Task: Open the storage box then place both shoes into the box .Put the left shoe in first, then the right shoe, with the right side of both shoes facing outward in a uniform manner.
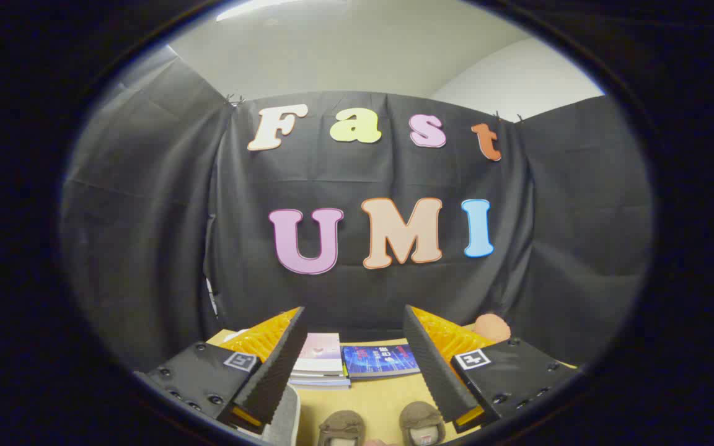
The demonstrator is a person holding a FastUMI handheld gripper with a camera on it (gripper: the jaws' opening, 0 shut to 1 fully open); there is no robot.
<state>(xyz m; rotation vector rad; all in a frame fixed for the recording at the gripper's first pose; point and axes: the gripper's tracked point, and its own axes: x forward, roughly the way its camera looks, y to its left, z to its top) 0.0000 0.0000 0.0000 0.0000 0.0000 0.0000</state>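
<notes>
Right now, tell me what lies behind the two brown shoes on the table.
Beyond the brown shoes, between the open claw's fingers, books lie on the table against the black cloth wall. A round peach-coloured thing sits further right, partly covered by a finger.

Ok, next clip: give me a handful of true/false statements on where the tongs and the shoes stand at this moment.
1. The tongs are open with nothing between their fingers. True.
2. Both brown shoes lie on the wooden table, low between the fingers. True.
3. One shoe is already clamped in the tongs. False: both fingers are clear of the shoes.
4. Books lie on the table beyond the shoes, near the black cloth wall. True.
5. The books stand upright in a row. False: they lie flat, one on a small stack.
</notes>
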